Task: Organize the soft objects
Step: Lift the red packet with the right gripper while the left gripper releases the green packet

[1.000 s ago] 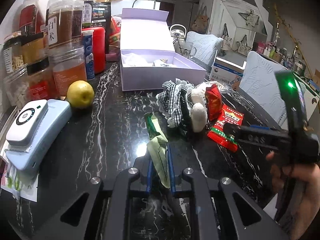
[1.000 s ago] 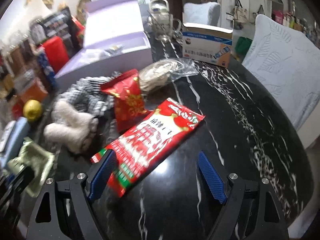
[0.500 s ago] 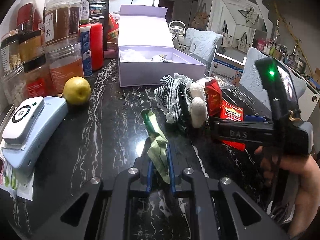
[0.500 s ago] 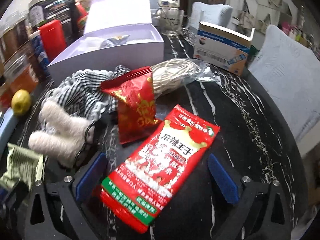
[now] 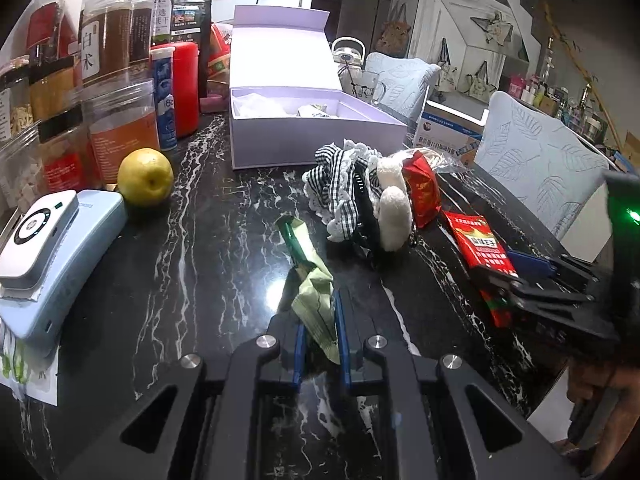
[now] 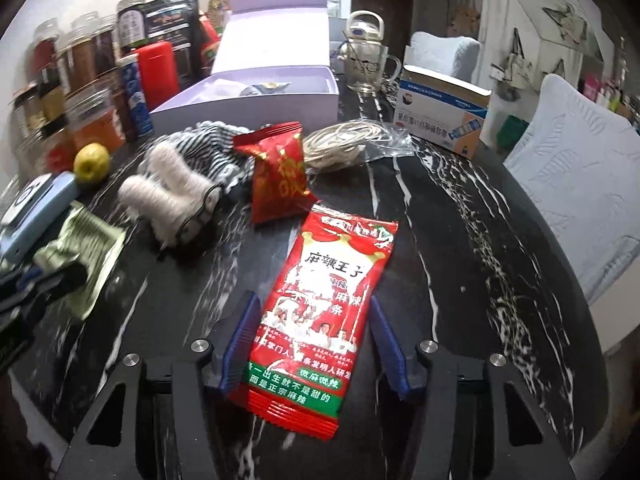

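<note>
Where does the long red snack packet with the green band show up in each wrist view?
Left wrist view: long red snack packet lies at right on the black table, its near end under the right hand-held gripper.
Right wrist view: bottom centre, between that gripper's closing blue pads.
Shared landmark: the open lilac box behind.
</note>
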Tool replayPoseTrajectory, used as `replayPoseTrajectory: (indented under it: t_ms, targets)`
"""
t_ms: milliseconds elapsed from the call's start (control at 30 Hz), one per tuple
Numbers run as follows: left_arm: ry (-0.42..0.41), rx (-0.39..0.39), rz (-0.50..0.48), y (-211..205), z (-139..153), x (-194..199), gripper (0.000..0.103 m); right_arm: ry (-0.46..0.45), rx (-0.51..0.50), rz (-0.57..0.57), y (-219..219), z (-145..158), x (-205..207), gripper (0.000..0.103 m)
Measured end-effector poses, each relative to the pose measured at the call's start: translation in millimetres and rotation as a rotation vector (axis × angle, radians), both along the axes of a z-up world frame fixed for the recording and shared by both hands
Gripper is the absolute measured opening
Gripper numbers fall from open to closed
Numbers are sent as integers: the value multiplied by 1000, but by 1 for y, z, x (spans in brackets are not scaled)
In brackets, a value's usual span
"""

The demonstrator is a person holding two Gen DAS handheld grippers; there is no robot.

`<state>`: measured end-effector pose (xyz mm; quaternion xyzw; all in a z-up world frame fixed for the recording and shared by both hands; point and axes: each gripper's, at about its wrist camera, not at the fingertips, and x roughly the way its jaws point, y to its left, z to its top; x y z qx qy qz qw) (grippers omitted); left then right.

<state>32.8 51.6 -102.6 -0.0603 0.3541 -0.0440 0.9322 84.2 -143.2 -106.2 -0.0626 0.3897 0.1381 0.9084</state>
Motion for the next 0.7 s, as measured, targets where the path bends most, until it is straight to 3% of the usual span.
replayPoseTrajectory:
  t_ms: [267, 433, 567, 600, 633, 700]
  targets:
    - [41, -31, -9, 1, -8, 12, 13, -28, 10, 23, -4, -2, -16, 58]
    - [66, -3, -16, -5, -7, 23, 14, -14, 7, 8, -1, -3, -13, 76]
    - [71, -18, -26, -5, -7, 28, 14, -16, 7, 7, 1, -3, -13, 77]
    - [63, -24, -30, -4, -7, 28, 14, -19, 10, 12, 0, -4, -13, 69]
    - [55, -23, -32, -4, -7, 27, 14, -32, 8, 11, 0, -3, -15, 51]
    - [37, -9, -37, -5, -6, 25, 13, -29, 21, 2, -2, -2, -14, 49]
